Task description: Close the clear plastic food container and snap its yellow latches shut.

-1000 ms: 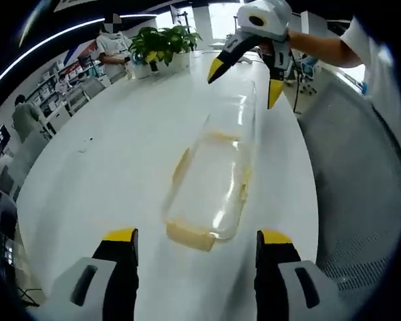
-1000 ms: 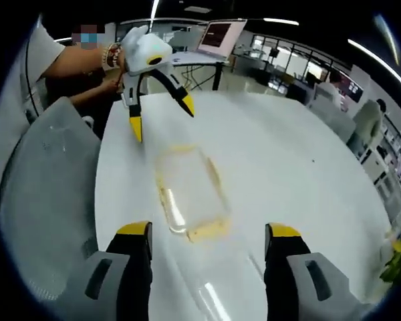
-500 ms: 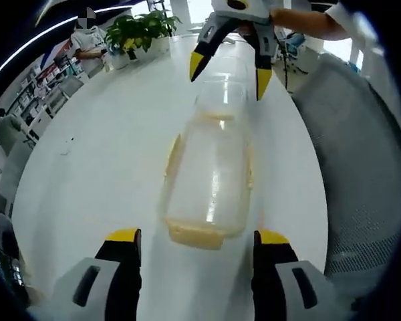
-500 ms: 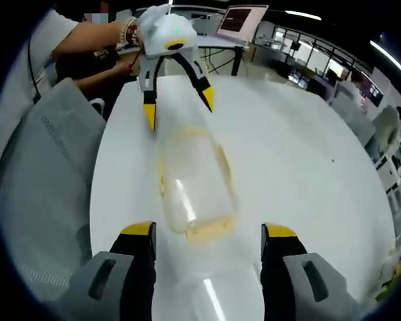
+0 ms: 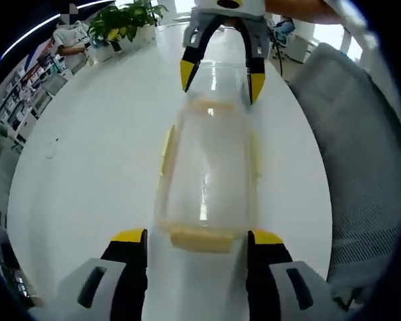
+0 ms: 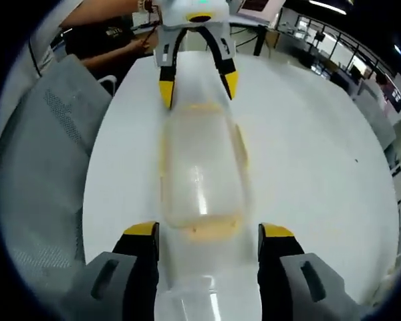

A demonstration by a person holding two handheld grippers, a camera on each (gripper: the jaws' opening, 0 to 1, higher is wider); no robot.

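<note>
Clear container point(image 5: 210, 167) is seen lying lengthwise on the white worktop point(image 5: 100, 147), between the two grippers, which face each other over its ends. Yellow latches are visible along its sides point(image 5: 168, 148) and at its near end point(image 5: 200, 239); whether the lid is fully seated cannot be told through the clear plastic.

Left gripper point(image 5: 195, 235): jaws spread, near end of the container set between the tips, nothing pinched. Right gripper point(image 6: 207, 230): jaws spread likewise at the opposite end, also seen from the left gripper view at point(image 5: 218, 72), nothing held.

Risks, judged: container is light and smooth, so a one-sided push on a latch would likely slide or spin it on the slick worktop. If the lid is misaligned, a latch could be forced over the rim and pop back. A jaw tip could skid off the glossy plastic.

Room: open worktop lies broad on the plant point(image 5: 123, 19) side; a grey chair point(image 5: 361, 154) sits just beside the worktop edge on the other side, and that edge is near the container, so drift that way should be avoided.
</note>
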